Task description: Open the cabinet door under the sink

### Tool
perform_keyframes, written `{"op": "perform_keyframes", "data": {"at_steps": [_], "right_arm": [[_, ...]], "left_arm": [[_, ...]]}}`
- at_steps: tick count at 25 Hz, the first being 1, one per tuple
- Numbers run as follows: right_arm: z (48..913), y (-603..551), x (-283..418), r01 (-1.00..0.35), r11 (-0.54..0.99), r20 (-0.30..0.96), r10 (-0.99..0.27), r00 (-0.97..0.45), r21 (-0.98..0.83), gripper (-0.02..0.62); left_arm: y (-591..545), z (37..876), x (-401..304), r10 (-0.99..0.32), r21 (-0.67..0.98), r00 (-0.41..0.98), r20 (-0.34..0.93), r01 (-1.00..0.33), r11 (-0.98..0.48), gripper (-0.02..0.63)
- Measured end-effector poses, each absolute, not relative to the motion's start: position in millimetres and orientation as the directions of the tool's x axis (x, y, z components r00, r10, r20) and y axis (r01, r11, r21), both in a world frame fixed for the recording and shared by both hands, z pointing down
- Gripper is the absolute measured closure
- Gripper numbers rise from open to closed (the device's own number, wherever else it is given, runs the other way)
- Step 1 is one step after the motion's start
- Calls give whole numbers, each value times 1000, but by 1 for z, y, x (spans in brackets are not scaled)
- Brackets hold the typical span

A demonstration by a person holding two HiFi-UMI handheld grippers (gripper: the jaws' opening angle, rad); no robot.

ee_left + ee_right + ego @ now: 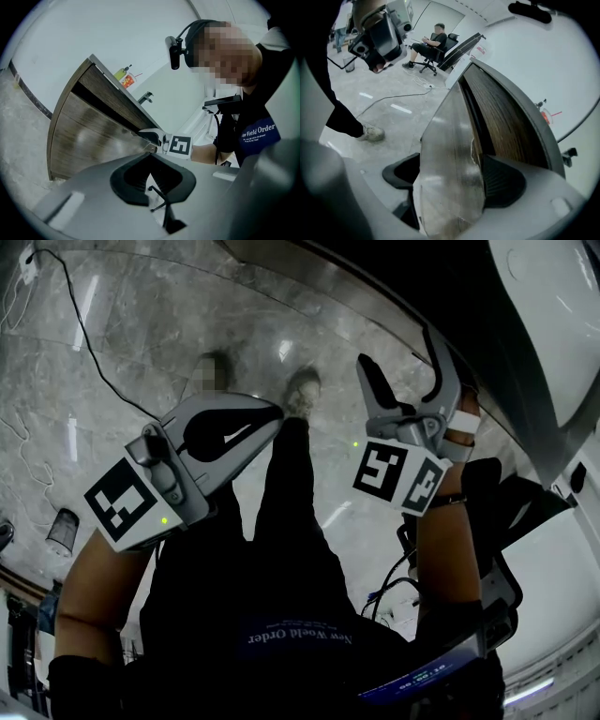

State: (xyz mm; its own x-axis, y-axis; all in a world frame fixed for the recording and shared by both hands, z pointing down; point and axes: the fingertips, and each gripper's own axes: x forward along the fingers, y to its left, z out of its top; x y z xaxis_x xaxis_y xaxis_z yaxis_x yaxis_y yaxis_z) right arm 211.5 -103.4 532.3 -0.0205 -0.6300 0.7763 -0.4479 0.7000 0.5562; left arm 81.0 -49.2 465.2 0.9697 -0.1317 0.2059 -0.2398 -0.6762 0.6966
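Note:
The wood-grain cabinet (506,117) under the sink has a glossy door (450,154) that stands slightly away from the body, with a dark gap behind it. My right gripper (450,164) straddles the door's edge with its jaws wide. One dark pad (501,180) sits close beside the door, and the other pad (401,171) is partly hidden behind it. In the left gripper view the right gripper (152,136) sits at the edge of the door (89,140). My left gripper (278,413) hangs over the floor, shut and empty, away from the cabinet.
A faucet (146,97) and a bottle (123,74) stand on the counter above the cabinet. Cables (84,324) trail across the marble floor, and my shoes (302,390) are just below the grippers. A person sits on an office chair (429,44) far across the room.

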Motion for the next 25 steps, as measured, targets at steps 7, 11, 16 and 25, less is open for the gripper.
{"op": "perform_keyframes", "data": {"at_steps": [7,11,16,25], "right_arm": [[530,-90,204,-480,829,912,-389,-126,288,231],[523,-67,193,-464,872,944,-269,-189,156,273],[518,-49,187,-447,893,955,-181,-234,60,294],[507,-38,168,-483,867,943,-54,-327,-118,410]], "left_arm": [[-59,454,84,-137,704,970,203,-242,-668,603],[-59,446,86,-142,702,969,204,-246,-669,603],[-60,434,87,-149,700,969,195,-244,-672,603],[-61,422,83,-159,709,971,180,-240,-663,603]]}}
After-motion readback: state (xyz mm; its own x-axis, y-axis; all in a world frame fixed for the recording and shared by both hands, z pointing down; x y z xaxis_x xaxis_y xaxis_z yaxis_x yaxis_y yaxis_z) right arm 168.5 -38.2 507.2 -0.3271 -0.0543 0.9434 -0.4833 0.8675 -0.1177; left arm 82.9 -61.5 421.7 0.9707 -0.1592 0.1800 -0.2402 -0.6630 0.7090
